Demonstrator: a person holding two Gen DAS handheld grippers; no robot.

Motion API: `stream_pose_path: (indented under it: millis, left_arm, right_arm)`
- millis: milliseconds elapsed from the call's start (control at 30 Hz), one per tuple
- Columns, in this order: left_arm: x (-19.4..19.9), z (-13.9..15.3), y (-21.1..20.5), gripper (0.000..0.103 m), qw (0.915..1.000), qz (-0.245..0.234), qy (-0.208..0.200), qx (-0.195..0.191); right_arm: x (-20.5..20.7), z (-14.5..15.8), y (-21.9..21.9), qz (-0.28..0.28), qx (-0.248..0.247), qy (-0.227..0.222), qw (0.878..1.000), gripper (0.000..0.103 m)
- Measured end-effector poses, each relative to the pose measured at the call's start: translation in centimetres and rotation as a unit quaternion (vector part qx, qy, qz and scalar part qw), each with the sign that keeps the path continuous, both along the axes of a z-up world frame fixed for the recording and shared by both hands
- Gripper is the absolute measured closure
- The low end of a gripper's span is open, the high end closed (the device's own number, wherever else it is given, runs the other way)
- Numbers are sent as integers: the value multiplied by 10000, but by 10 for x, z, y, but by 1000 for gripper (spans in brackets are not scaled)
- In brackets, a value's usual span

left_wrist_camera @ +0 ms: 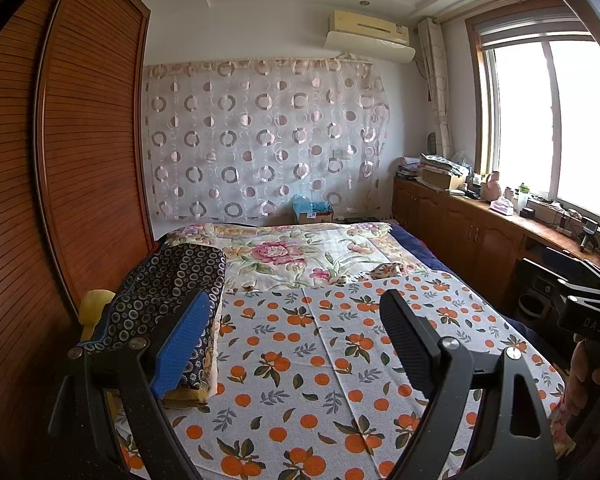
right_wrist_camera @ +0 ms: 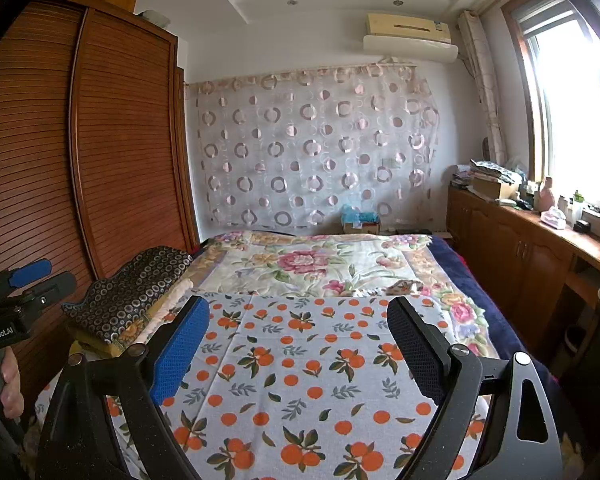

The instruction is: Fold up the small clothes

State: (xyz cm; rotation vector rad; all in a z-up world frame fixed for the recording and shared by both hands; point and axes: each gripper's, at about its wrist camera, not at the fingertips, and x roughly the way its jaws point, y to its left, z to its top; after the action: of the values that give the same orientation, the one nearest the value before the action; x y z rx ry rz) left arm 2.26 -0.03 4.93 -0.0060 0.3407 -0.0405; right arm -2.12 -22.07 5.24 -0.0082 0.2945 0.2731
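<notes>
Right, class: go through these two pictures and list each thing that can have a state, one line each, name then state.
left gripper: fingers wide apart, nothing between them
right gripper: fingers wide apart, nothing between them
orange-print cloth: spread flat on the bed, unfolded
small patterned garment: crumpled, lying past the cloth's far edge
dark ring-print stack: folded, piled at the bed's left side
wardrobe doors: shut
air conditioner: flap down

We count two grippers: the left gripper (left_wrist_camera: pixel 296 312) and the right gripper (right_wrist_camera: pixel 298 320), both spread wide with nothing between them. One orange-print cloth (left_wrist_camera: pixel 332 360) lies on one bed (left_wrist_camera: pixel 404 236). We see one stack of folded clothes (left_wrist_camera: pixel 168 280), one small crumpled garment (left_wrist_camera: pixel 388 270), one wardrobe (left_wrist_camera: pixel 80 160), one air conditioner (left_wrist_camera: pixel 368 32), one window (left_wrist_camera: pixel 556 128).
</notes>
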Motion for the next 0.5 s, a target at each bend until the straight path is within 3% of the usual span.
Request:
stream_pose_path:
  millis: [500]
  left_arm:
    - [0,-1,0,16,10000,0,-6,7]
  right_arm:
    - [0,0,-1,-2,-5,-3,10000,12]
